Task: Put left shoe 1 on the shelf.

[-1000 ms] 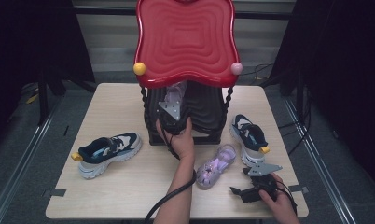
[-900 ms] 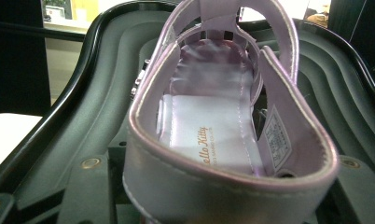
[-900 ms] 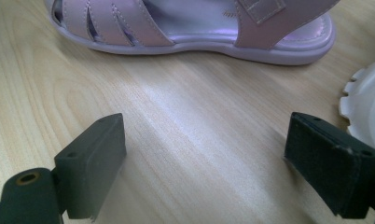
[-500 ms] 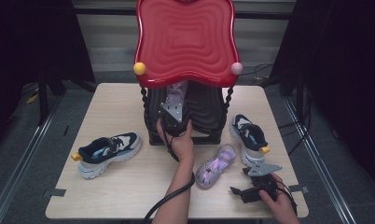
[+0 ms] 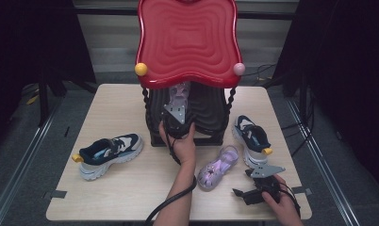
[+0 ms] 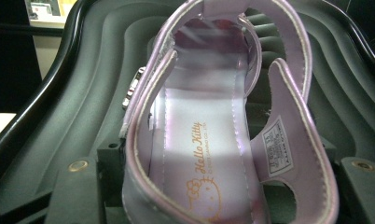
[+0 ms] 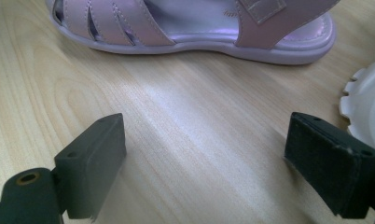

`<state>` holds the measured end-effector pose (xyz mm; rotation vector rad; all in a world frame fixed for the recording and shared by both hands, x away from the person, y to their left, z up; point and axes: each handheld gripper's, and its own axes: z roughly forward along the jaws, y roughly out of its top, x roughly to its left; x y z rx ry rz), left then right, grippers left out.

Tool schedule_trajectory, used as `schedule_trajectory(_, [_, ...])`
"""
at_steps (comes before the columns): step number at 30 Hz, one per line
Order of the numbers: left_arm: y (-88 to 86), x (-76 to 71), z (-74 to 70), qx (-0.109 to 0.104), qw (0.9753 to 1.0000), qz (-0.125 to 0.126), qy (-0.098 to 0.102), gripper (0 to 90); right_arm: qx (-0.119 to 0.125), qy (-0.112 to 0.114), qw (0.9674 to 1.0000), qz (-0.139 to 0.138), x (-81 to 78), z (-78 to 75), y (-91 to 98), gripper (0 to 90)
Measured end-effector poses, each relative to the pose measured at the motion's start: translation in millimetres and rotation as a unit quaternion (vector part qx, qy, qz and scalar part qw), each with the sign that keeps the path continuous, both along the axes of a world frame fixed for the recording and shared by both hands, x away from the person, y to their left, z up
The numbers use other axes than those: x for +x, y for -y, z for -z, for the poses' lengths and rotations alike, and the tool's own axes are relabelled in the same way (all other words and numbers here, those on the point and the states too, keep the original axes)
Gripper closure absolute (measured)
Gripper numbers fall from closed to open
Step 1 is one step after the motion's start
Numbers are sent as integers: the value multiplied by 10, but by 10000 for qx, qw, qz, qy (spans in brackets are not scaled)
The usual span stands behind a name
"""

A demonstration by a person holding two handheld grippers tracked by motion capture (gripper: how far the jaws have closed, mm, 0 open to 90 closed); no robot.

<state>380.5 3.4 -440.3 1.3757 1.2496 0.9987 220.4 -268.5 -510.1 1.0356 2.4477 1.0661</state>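
Our left tool [image 5: 174, 123], jaws just opening beside the lilac "Hello Kitty" sandal [image 6: 213, 140] on the black rack shelf [image 6: 59, 121]; our right tool [image 7: 204, 163] gapes wide, empty, over open table [image 7: 185, 116].

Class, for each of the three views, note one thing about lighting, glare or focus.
High view: dark surroundings, table evenly lit, sheen on the red shelf top. Left gripper view: glare on the sandal insole, its far end blurred. Right gripper view: pale sheen on the wood, second sandal sharp.
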Motion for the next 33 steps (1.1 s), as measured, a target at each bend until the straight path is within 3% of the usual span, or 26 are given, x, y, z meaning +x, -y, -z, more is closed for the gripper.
schedule_trajectory(5, [4,4,-5,42,10000,60,7,297,1,-1,10000,-1,0,0,0,118])
schedule_trajectory(9, [-12,11,-20,102,9995,216,-186,251,0,-1,10000,-1,0,0,0,117])
schedule_trajectory(25, [-92,-17,-33,351,9967,567,-459,170,0,-14,10000,10,-2,-1,0,118])
schedule_trajectory(33, [-190,-88,-59,332,9959,704,-463,165,2,-17,10000,11,-2,-1,0,118])
